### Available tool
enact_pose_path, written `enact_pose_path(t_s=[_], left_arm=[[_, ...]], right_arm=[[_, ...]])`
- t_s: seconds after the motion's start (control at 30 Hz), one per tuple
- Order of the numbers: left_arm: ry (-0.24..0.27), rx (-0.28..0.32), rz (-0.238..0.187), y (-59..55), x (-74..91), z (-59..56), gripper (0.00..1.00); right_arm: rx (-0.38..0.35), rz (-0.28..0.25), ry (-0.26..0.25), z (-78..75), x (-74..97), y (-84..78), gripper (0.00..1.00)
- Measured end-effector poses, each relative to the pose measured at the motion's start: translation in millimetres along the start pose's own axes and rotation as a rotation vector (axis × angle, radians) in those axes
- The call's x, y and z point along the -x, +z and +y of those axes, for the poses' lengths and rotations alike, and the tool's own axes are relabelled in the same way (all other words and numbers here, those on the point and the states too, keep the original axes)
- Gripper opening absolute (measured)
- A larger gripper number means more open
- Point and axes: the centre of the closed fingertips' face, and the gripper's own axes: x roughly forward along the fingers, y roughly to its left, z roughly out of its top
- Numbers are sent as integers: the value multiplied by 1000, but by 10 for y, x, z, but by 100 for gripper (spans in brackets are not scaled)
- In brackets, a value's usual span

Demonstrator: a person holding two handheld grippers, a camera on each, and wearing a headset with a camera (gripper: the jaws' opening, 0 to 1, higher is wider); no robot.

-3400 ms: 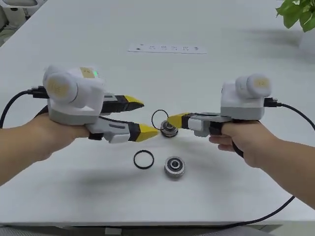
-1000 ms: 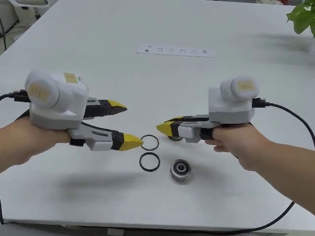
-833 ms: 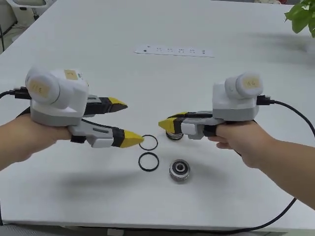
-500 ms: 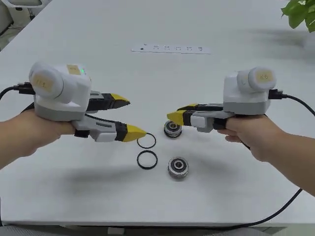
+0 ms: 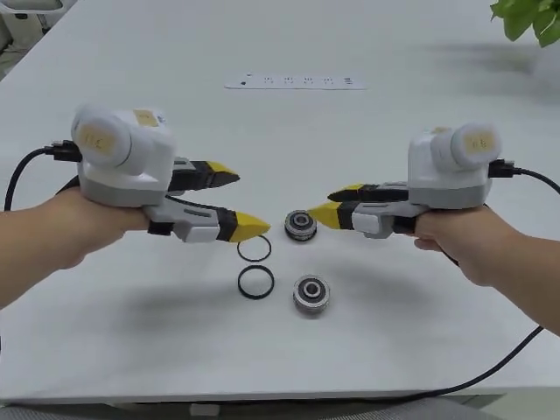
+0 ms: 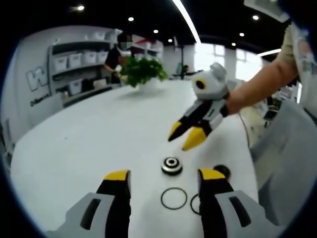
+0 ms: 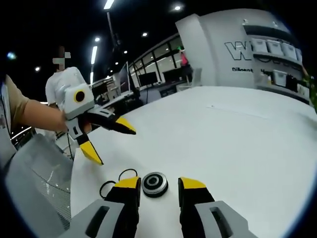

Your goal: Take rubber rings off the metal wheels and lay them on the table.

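Both claws are held level above the surface (image 5: 367,114), gripped from behind by the left hand (image 5: 92,229) and the right hand (image 5: 457,238), with their tips turned toward one another. The left claw (image 5: 248,201) is spread wide and empty. The right claw (image 5: 332,203) is parted by a narrower gap, also empty. The first wheel (image 5: 300,225) is seen just ahead of the right claw's tips — between the two claws. The first ring (image 5: 254,248) lies flat just under the left claw's lower tip. The second ring (image 5: 255,283) and the second wheel (image 5: 311,293) lie side by side, nearer the person. Compared with half a second ago, the right claw is drawn back from over the first wheel — the rings are unmoved.
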Motion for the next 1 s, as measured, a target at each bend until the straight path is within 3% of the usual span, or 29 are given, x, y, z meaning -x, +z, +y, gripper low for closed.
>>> enact_pose_path(t_s=[0.53,1.0], left_arm=[[-17,11,21,-74,-204,-26,50],[-31,28,28,-112,-394,-83,45]], right_arm=[[66,44,20,-56,-21,-233,25],[85,55,55,31,-152,-323,19]])
